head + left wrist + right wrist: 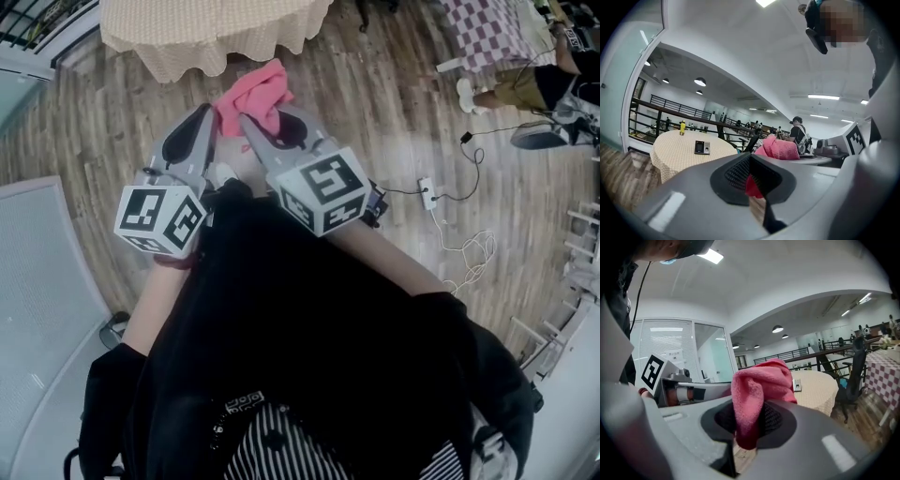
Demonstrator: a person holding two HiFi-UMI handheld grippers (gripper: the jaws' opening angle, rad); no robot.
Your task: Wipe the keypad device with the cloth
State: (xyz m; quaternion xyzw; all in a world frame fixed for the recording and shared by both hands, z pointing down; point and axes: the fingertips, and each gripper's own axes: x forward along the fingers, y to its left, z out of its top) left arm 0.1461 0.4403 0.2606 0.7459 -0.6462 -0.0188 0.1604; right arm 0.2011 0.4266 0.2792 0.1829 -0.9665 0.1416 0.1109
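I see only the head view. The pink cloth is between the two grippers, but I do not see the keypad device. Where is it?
Observer: The keypad device lies flat on the round table, shown in the left gripper view.
Operator: Is anything else on that table?
Observer: Yes, a yellow bottle stands behind the device.
Operator: Which gripper holds the cloth?
Observer: The right gripper is shut on the pink cloth; a small pink piece also sits between the left gripper's jaws.

Black-clad person's [309,319] grey left hand-held gripper [208,114] and right hand-held gripper [267,120] carry black-and-white marker cubes [161,218].
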